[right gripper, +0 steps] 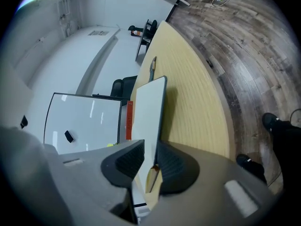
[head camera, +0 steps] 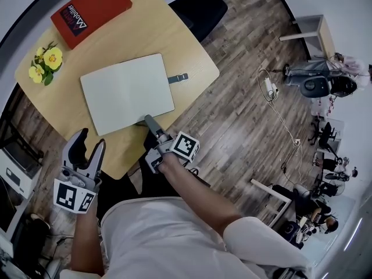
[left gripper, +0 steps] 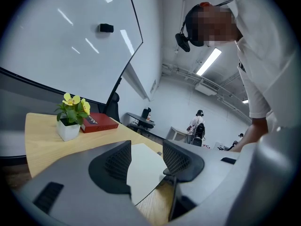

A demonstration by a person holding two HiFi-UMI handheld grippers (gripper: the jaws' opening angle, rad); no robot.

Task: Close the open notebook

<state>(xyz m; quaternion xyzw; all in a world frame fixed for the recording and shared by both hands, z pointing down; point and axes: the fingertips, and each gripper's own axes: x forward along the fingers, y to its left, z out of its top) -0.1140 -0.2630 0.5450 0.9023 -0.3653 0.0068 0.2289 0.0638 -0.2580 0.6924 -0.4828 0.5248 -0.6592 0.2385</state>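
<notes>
Notebook (head camera: 127, 93) lies flat mid-frame on the table (head camera: 192, 57), long axis left to right; right gripper (head camera: 149, 120), the nearer, pinches its lower edge, while left gripper (head camera: 92, 142) hangs splayed and empty, lower left.

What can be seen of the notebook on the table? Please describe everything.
The notebook is a pale, off-white rectangle with a thin dark edge, lying on the light wooden table. A grey strap sticks out from its right side in the head view. The right hand-held gripper has its jaws closed on the near edge. Nothing else touches it; no writing is visible.
</notes>
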